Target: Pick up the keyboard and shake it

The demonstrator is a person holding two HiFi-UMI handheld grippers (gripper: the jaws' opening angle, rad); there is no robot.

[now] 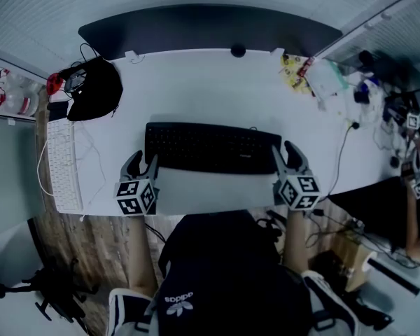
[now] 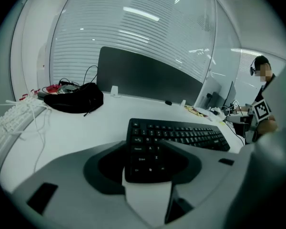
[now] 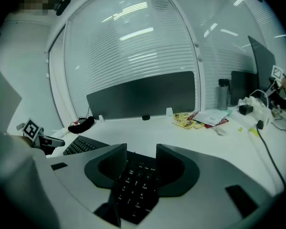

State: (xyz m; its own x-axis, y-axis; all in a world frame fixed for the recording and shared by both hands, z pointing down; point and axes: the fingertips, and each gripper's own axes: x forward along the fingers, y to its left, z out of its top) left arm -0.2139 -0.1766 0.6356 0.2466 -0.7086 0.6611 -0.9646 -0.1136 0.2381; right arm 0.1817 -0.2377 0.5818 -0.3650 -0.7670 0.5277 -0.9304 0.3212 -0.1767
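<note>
A black keyboard [image 1: 211,148] lies flat on the white desk [image 1: 210,89], near its front edge. My left gripper [image 1: 141,166] sits at the keyboard's left end and my right gripper [image 1: 288,161] at its right end. In the left gripper view the left gripper [image 2: 143,144] has its jaws apart, with the keyboard's [image 2: 181,133] left corner lying between them. In the right gripper view the right gripper [image 3: 141,147] is open too. The keyboard's [image 3: 136,190] number-pad end lies in the gap, with space on both sides.
A white keyboard [image 1: 63,163] with its cable lies at the desk's left edge, behind it a black bag [image 1: 94,89]. Papers and clutter [image 1: 322,75] fill the back right, and a cable [image 1: 343,145] runs off the right side. A dark partition [image 1: 210,26] closes the back.
</note>
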